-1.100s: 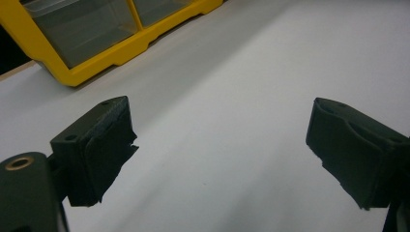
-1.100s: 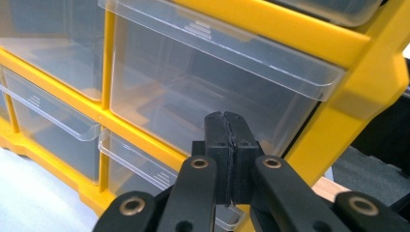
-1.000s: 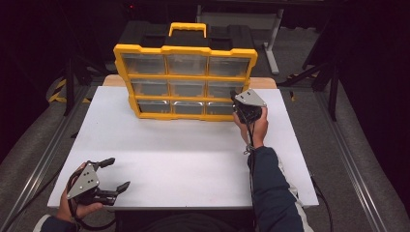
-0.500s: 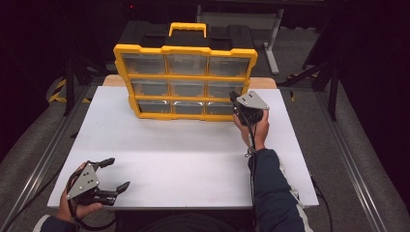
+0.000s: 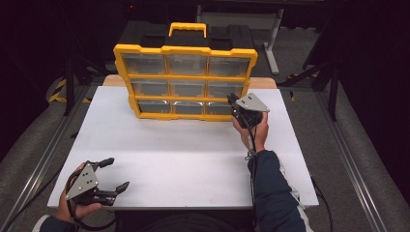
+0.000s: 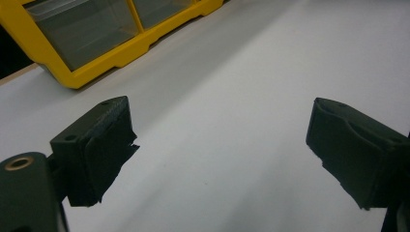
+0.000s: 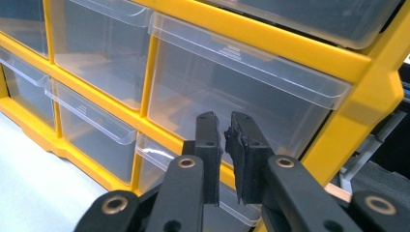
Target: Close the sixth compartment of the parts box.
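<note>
Down at the worktop's (image 5: 193, 159) near left corner, the left gripper (image 5: 110, 175) idles, fingers spread, holding nothing. Further back stands the yellow drawer cabinet (image 5: 186, 82): stiff frame, slick clear drawers, best pulled by their lips. Right gripper (image 7: 223, 159), fingers nearly pinched together and empty, hovers at its lower-right drawer (image 7: 237, 96).

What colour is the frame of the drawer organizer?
Yellow; the frame holds clear drawers, best in the high view.

Yellow drawer organizer (image 5: 186, 77), upright at twelve o'clock on the white table (image 5: 183, 154).
Carries three rows of three clear drawers (image 7: 232, 92), all pushed in; sports a yellow handle on top, above a black back casing.
</note>
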A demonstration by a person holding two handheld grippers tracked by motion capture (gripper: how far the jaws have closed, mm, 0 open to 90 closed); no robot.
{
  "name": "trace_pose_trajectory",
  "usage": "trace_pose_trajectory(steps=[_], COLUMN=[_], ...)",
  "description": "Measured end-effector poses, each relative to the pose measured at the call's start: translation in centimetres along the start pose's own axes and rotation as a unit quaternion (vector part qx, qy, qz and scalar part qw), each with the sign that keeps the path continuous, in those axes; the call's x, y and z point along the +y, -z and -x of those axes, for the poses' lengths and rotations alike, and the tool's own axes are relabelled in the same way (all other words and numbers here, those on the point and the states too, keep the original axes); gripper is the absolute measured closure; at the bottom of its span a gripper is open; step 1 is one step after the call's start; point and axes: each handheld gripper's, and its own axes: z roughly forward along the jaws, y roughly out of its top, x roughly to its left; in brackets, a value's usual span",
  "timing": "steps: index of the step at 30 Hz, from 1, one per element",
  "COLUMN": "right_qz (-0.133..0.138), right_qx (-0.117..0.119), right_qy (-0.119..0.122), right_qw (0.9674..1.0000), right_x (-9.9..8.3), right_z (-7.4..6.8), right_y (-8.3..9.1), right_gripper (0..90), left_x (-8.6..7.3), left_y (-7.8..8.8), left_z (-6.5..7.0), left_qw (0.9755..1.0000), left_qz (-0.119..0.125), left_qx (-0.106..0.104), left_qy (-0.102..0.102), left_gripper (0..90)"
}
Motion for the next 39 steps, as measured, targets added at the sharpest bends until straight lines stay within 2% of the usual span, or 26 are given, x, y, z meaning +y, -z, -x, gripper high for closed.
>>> trace_pose_trajectory(steps=[14,23,39], right_qz=[0.008,0.018,0.023], right_qx=[0.000,0.006,0.008], right_qy=[-0.003,-0.006,0.000], right_qw=[1.0000,0.9998,0.9997], right_x=[0.02,0.14,0.26], right_z=[-0.19,-0.28,-0.54], right_y=[0.19,0.38,0.39], right_gripper=[72.7,58.1,38.3], left_x=[0.01,0.01,0.06], left_y=[-0.13,-0.08,-0.02], left_z=[0.05,0.07,0.10], left_qw=[1.0000,1.0000,1.0000], left_qz=[-0.002,-0.002,-0.002], left_qx=[-0.002,-0.001,-0.001], left_qy=[0.000,-0.001,-0.003], left_gripper=[10.6,10.6,10.6])
